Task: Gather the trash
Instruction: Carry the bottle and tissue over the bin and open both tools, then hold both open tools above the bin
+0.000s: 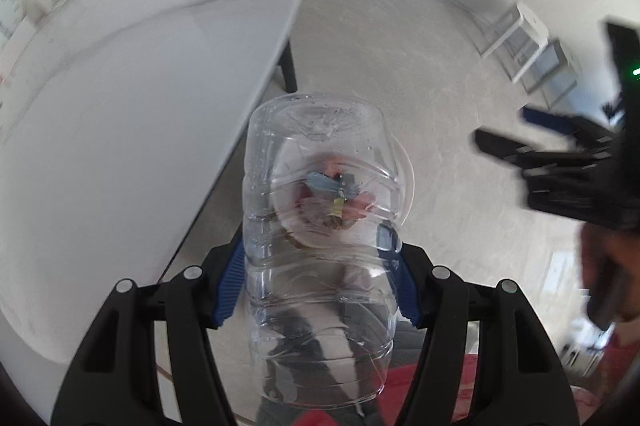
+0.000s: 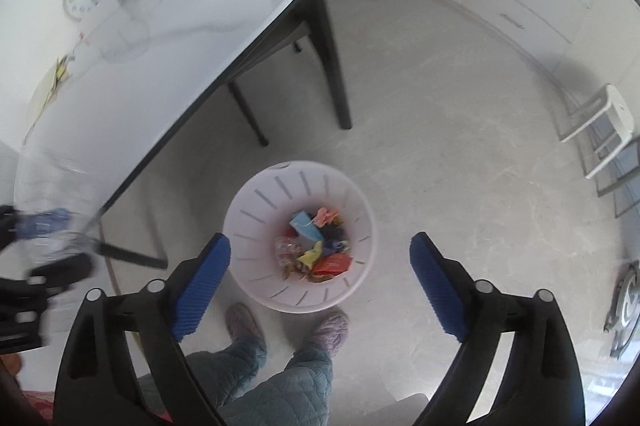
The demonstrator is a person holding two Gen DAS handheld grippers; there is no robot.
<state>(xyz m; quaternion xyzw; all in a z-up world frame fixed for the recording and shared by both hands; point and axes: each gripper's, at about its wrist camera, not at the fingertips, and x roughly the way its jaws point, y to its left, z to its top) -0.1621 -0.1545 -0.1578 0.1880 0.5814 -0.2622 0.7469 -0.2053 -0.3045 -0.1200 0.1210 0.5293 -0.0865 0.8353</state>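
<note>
Clear ribbed plastic bottle (image 1: 320, 246) gripped in left claw (image 1: 316, 278), right claw (image 2: 320, 282) gaping empty, risking overshooting white slotted bin (image 2: 256, 202).

Below my right gripper (image 2: 320, 282) the bin's (image 2: 248, 210) mouth lies unobstructed at twelve o'clock; the table (image 2: 168, 38) edge crowds ten o'clock; bare floor (image 2: 460, 166) spreads toward two o'clock.

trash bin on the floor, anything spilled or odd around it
Nothing stands out. The white bin stands upright with wrappers inside and no litter on the floor around it. The clear bottle is intact, gripped in the left tongs.
</note>
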